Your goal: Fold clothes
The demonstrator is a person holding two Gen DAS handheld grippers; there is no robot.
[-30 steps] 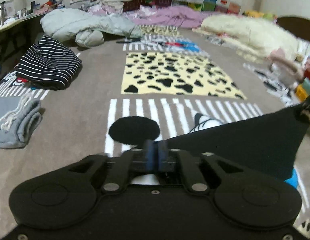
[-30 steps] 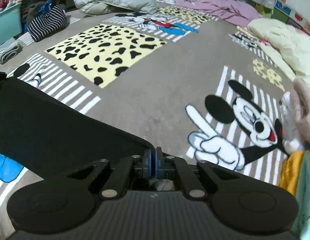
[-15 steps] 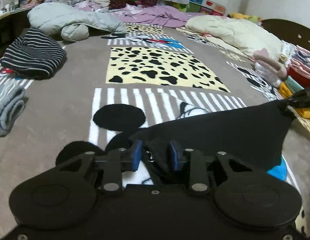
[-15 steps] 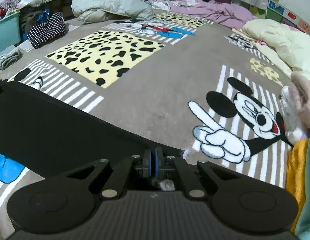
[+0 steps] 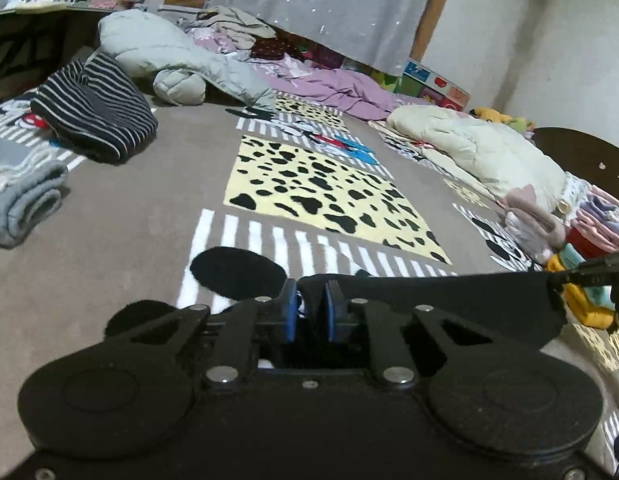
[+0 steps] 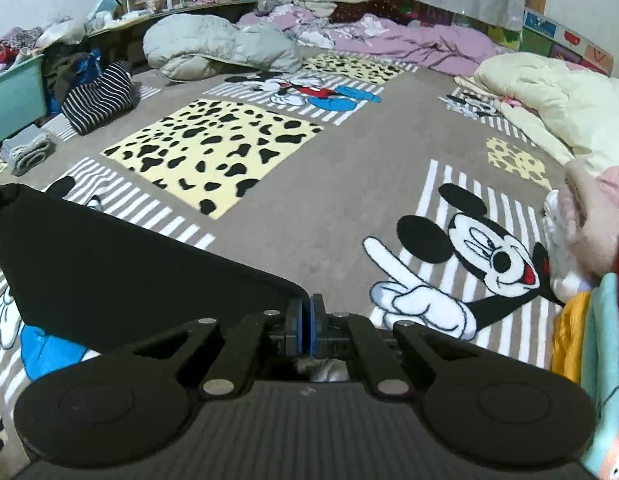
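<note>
A black garment [image 5: 449,300] is stretched taut between my two grippers above the patterned carpet. In the left wrist view my left gripper [image 5: 311,312] has its blue pads a small gap apart with the garment's corner between them. In the right wrist view the same black garment [image 6: 121,264] runs off to the left, and my right gripper [image 6: 308,322] is shut on its near corner. The right gripper's tip shows at the far right of the left wrist view [image 5: 589,274].
A cartoon-mouse carpet [image 6: 293,216] covers the floor. A striped dark garment [image 5: 93,120] and a folded grey piece [image 5: 21,204] lie left. Stacked folded clothes [image 5: 581,232] sit right, also in the right wrist view [image 6: 589,320]. Padded jackets and bedding lie at the back.
The left gripper, shut a second ago, opened wide, then narrowed around the garment's corner. Both grippers rose, and the garment is stretched flatter. The right gripper stayed shut.
</note>
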